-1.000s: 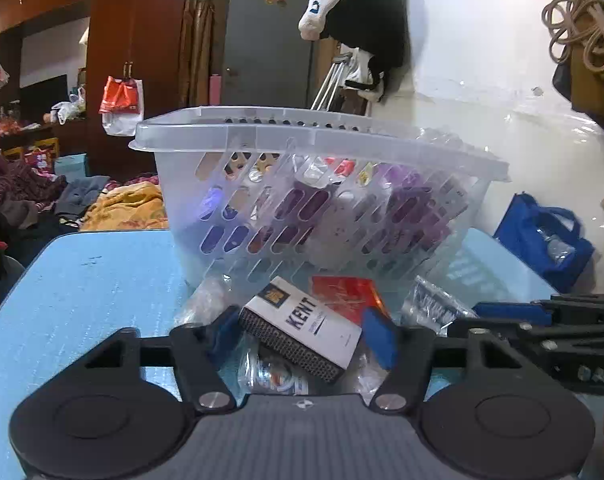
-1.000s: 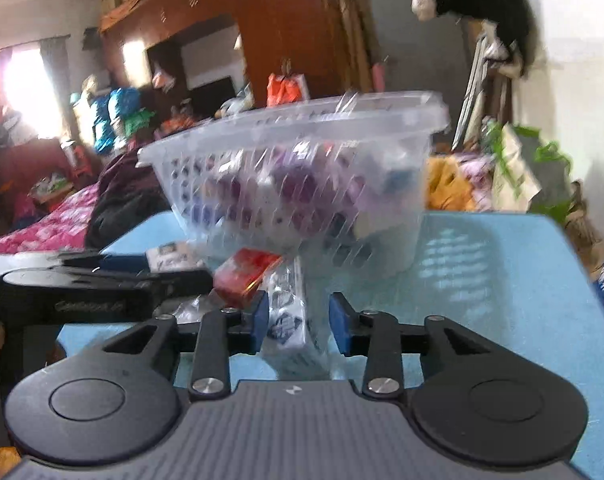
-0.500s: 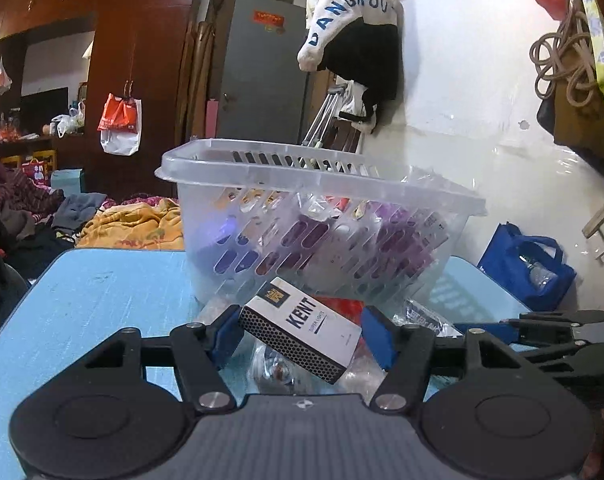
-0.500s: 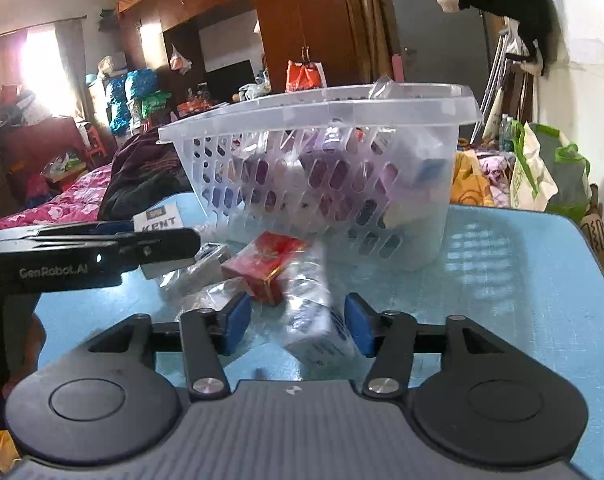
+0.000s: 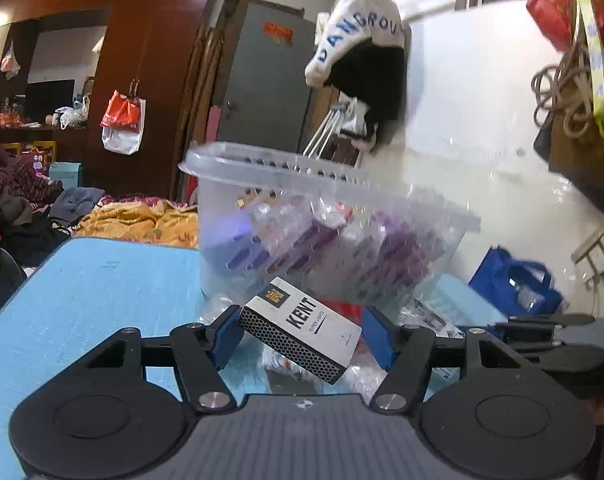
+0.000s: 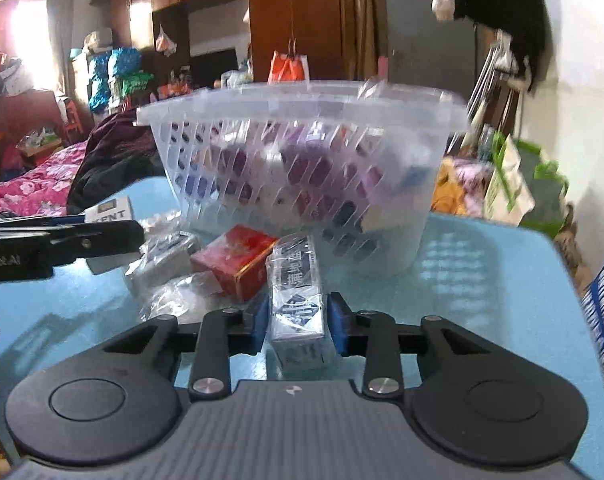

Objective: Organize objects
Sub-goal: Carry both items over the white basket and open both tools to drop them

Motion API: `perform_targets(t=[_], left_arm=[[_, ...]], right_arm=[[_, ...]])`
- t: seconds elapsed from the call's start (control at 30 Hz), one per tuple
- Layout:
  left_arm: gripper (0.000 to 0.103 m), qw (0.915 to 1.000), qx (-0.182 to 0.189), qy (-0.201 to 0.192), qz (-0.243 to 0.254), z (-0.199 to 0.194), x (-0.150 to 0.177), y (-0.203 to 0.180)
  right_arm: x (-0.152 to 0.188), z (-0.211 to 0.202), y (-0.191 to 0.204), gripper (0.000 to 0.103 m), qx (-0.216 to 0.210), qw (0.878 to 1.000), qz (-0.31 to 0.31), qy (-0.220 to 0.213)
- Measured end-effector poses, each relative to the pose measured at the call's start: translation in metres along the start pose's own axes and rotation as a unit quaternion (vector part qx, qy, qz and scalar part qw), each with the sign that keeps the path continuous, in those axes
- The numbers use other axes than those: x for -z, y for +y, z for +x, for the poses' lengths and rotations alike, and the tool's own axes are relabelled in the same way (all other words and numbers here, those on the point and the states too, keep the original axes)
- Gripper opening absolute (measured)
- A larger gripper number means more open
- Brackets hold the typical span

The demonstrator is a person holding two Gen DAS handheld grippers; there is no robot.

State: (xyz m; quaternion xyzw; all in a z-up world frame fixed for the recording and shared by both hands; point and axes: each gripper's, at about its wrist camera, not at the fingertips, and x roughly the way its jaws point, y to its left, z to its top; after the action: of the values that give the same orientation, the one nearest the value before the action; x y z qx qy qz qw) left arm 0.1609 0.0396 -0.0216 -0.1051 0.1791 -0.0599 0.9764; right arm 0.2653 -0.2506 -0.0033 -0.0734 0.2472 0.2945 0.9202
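My left gripper [image 5: 302,336] is shut on a white Kent cigarette pack [image 5: 300,334], held tilted above the blue table [image 5: 82,288] in front of the clear plastic basket [image 5: 321,232]. The pack also shows at the left of the right wrist view [image 6: 112,210]. My right gripper [image 6: 298,322] is shut on a white and blue cigarette pack [image 6: 298,300] in clear wrap, close above the table. The basket [image 6: 302,168] holds several packs.
A red pack [image 6: 236,258] and crumpled clear wrappers [image 6: 170,268] lie on the table before the basket. A blue bag [image 5: 513,284] stands past the table's right edge. Bedding and clothes lie beyond the far edge.
My right gripper opened half a second ago and is now shut on the white and blue pack. My left gripper has lifted and drawn back with the Kent pack.
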Motion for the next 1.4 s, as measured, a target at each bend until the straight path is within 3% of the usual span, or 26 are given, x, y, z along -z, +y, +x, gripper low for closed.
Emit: perform_targets(t=[0.17, 0.33, 0.43, 0.57, 0.7, 0.83, 0.9, 0.93, 0.97, 1.0, 1.07, 1.13, 1.23, 1.33, 1.4], left_arm=[[0.068, 0.9995, 0.001, -0.022, -0.021, -0.014, -0.005, 0.009], [0.068, 0.9987, 0.018, -0.036, -0.032, -0.029, -0.011, 0.012], [0.068, 0.9979, 0.028, -0.055, -0.018, -0.030, -0.038, 0.000], [0.068, 0.9975, 0.029, -0.063, -0.016, -0.006, -0.098, -0.016], [0.068, 0.9989, -0.001, -0.040, -0.025, 0.037, -0.142, -0.019], [0.069, 0.9988, -0.014, -0.033, -0.035, 0.067, -0.147, -0.014], [0.077, 0.9989, -0.015, -0.023, -0.038, 0.080, -0.144, -0.010], [0.084, 0.9987, -0.019, -0.015, -0.046, 0.086, -0.143, -0.006], [0.085, 0.9983, -0.021, -0.009, -0.054, 0.089, -0.142, -0.002], [0.085, 0.9978, -0.022, -0.011, -0.061, 0.086, -0.141, 0.002], [0.088, 0.9979, -0.015, -0.028, -0.057, 0.076, -0.136, 0.008], [0.090, 0.9979, -0.019, -0.043, -0.044, 0.059, -0.130, 0.010], [0.093, 0.9986, -0.007, -0.044, -0.029, 0.031, -0.106, 0.011], [0.093, 0.9998, -0.010, -0.012, -0.014, 0.019, -0.076, 0.012], [0.093, 0.9996, -0.009, 0.026, -0.008, 0.020, -0.056, 0.012]], right_arm=[[0.002, -0.020, -0.002, 0.035, -0.003, 0.999, -0.003, -0.040], [-0.006, -0.047, -0.007, 0.035, -0.043, 0.995, 0.023, -0.086], [-0.027, -0.062, -0.005, 0.035, -0.058, 0.991, 0.031, -0.119], [-0.088, -0.060, 0.002, 0.035, -0.029, 0.987, 0.018, -0.157], [-0.132, -0.026, -0.005, 0.035, -0.011, 0.990, 0.015, -0.141], [-0.143, 0.012, -0.005, 0.035, -0.002, 0.995, -0.011, -0.102], [-0.146, 0.027, -0.005, 0.037, -0.006, 0.996, -0.019, -0.087], [-0.147, 0.031, -0.005, 0.049, -0.003, 0.997, -0.016, -0.080], [-0.146, 0.028, -0.006, 0.067, 0.000, 0.997, -0.011, -0.082], [-0.143, 0.021, -0.007, 0.075, 0.002, 0.995, -0.006, -0.099], [-0.135, -0.001, -0.008, 0.102, 0.004, 0.990, 0.005, -0.142], [-0.123, -0.020, -0.008, 0.103, -0.007, 0.987, 0.007, -0.161], [-0.100, -0.036, -0.003, 0.103, -0.032, 0.988, 0.001, -0.151], [-0.071, -0.035, 0.008, 0.103, -0.024, 0.992, -0.021, -0.120], [-0.055, -0.024, 0.015, 0.103, -0.010, 0.998, -0.017, -0.067]])
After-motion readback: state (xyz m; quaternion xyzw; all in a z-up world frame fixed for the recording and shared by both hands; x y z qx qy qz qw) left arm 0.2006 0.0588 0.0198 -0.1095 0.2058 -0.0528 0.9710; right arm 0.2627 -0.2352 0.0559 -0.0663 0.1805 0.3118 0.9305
